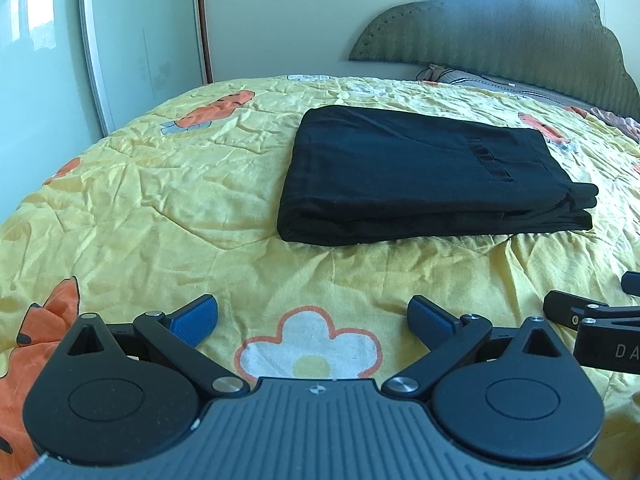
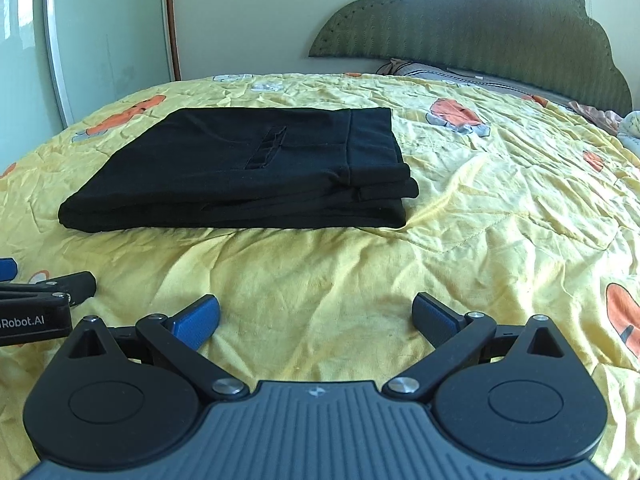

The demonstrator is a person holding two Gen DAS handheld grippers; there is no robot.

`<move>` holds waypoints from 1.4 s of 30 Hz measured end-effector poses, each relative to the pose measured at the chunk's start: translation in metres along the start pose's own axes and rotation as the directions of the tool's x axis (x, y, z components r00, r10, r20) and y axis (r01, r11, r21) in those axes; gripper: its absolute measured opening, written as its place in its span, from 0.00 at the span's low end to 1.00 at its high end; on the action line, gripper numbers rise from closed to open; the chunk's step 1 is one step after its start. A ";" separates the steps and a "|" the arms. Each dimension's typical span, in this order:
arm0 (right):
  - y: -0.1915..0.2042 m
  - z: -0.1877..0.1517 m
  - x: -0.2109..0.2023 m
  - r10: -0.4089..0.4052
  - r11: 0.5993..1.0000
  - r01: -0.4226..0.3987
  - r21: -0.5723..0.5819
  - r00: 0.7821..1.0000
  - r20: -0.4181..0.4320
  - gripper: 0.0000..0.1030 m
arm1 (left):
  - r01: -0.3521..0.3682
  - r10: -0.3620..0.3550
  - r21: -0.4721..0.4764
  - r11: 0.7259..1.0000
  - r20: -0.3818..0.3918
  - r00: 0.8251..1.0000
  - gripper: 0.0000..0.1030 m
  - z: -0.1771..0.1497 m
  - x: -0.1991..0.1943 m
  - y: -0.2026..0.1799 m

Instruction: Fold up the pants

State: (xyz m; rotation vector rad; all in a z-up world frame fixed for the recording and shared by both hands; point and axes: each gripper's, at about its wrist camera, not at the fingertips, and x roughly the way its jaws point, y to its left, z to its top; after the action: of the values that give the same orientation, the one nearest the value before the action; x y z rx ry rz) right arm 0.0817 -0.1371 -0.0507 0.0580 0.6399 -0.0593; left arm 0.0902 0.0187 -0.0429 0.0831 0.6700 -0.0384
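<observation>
- The left tongs (image 1: pixel 312 320) stand wide apart over the yellow quilt (image 1: pixel 160 208) near the bed's foot edge, with nothing between their blue pads (image 1: pixel 196 322).
- The right tongs (image 2: pixel 316 318) are likewise spread wide and hold nothing, just beside the left ones, low over the same quilt.
- A white flower print (image 1: pixel 308 344) lies on the quilt under the left tongs.
- The black pants (image 2: pixel 240 168) lie folded into a flat, layered rectangle toward the middle of the bed, well apart from both tongs.
- A pillow (image 2: pixel 432 69) rests at the head edge.
- The green scalloped headboard (image 2: pixel 480 24) stands against the wall, a wardrobe door (image 2: pixel 108 36) at the left.
</observation>
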 end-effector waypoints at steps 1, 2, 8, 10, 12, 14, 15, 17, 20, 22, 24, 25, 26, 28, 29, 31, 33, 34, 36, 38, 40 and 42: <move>0.000 0.000 0.000 0.000 1.000 0.000 0.001 1.000 0.000 1.00 | -0.003 0.003 0.000 1.000 0.001 1.000 1.00 0.000 0.000 0.000; 0.000 0.000 0.000 0.000 1.000 0.000 -0.001 1.000 0.000 1.00 | -0.005 0.005 -0.001 1.000 0.002 1.000 1.00 -0.001 -0.001 -0.001; -0.001 0.000 0.000 0.004 1.000 -0.004 0.004 1.000 0.001 1.00 | 0.006 -0.006 -0.028 1.000 -0.006 1.000 1.00 -0.001 0.000 0.002; -0.001 0.000 0.000 0.004 1.000 -0.004 0.004 1.000 0.001 1.00 | 0.011 -0.011 -0.035 0.999 -0.008 1.000 1.00 -0.001 0.000 0.003; -0.002 0.000 0.000 0.004 1.000 -0.004 0.005 1.000 0.001 1.00 | 0.015 -0.016 -0.041 0.999 -0.010 1.000 1.00 -0.001 0.001 0.004; -0.001 0.000 0.000 0.003 1.000 -0.003 0.004 1.000 0.001 1.00 | 0.015 -0.015 -0.041 0.999 -0.010 1.000 1.00 -0.001 0.001 0.004; -0.001 0.000 0.000 0.002 1.000 -0.002 0.003 1.000 0.001 1.00 | 0.015 -0.016 -0.041 0.999 -0.010 1.000 1.00 -0.001 0.001 0.004; -0.002 0.000 0.000 0.004 1.000 -0.004 0.004 1.000 0.001 1.00 | 0.014 -0.015 -0.041 0.999 -0.010 1.000 1.00 -0.001 0.001 0.004; -0.001 0.000 0.000 0.003 1.000 -0.003 0.004 1.000 0.001 1.00 | 0.015 -0.016 -0.042 0.999 -0.010 1.000 1.00 -0.001 0.001 0.004; -0.001 0.000 0.000 0.004 1.000 -0.004 0.005 1.000 0.002 1.00 | 0.015 -0.015 -0.041 0.999 -0.010 1.000 1.00 -0.001 0.001 0.004; -0.002 0.000 0.000 0.003 1.000 -0.003 0.004 1.000 0.001 1.00 | 0.015 -0.016 -0.042 0.999 -0.010 1.000 1.00 -0.001 0.001 0.004; -0.001 0.000 0.000 0.003 1.000 -0.003 0.003 1.000 0.001 1.00 | 0.015 -0.015 -0.041 0.999 -0.010 1.000 1.00 -0.001 0.001 0.004; -0.001 0.000 0.000 0.003 1.000 -0.003 0.004 1.000 0.001 1.00 | 0.015 -0.015 -0.041 0.999 -0.010 1.000 1.00 -0.001 0.001 0.004; -0.001 0.000 0.000 0.003 1.000 -0.003 0.004 1.000 0.001 1.00 | 0.015 -0.015 -0.041 0.999 -0.010 1.000 1.00 -0.001 0.001 0.004; -0.002 0.000 0.000 0.003 1.000 -0.003 0.004 1.000 0.001 1.00 | 0.015 -0.015 -0.041 0.999 -0.010 1.000 1.00 -0.001 0.001 0.004; -0.002 0.000 0.000 0.003 1.000 -0.003 0.004 1.000 0.001 1.00 | 0.015 -0.015 -0.042 0.999 -0.010 1.000 1.00 -0.001 0.001 0.004; -0.002 0.000 0.000 0.004 1.000 -0.004 0.004 1.000 0.001 1.00 | 0.015 -0.015 -0.041 0.999 -0.010 1.000 1.00 -0.001 0.001 0.004; -0.002 0.000 0.000 0.004 1.000 -0.004 0.005 1.000 0.001 1.00 | 0.015 -0.015 -0.041 0.999 -0.010 1.000 1.00 -0.001 0.001 0.004; -0.001 0.000 0.000 0.004 1.000 -0.004 0.005 1.000 0.001 1.00 | 0.015 -0.015 -0.042 0.999 -0.010 1.000 1.00 -0.001 0.001 0.004; -0.002 0.000 -0.001 0.004 1.000 -0.004 0.004 1.000 0.001 1.00 | 0.015 -0.015 -0.041 0.999 -0.010 1.000 1.00 -0.001 0.001 0.004; -0.002 0.000 -0.001 0.004 1.000 -0.004 0.004 1.000 0.001 1.00 | 0.015 -0.015 -0.041 0.999 -0.010 1.000 1.00 -0.001 0.001 0.004; -0.002 0.000 0.000 0.004 1.000 -0.004 0.005 1.000 0.001 1.00 | 0.015 -0.015 -0.041 0.999 -0.010 1.000 1.00 -0.001 0.001 0.004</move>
State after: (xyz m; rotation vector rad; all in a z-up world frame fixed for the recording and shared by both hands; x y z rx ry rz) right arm 0.0813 -0.1388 -0.0504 0.0638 0.6382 -0.0570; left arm 0.0902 0.0226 -0.0440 0.0385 0.6816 -0.0387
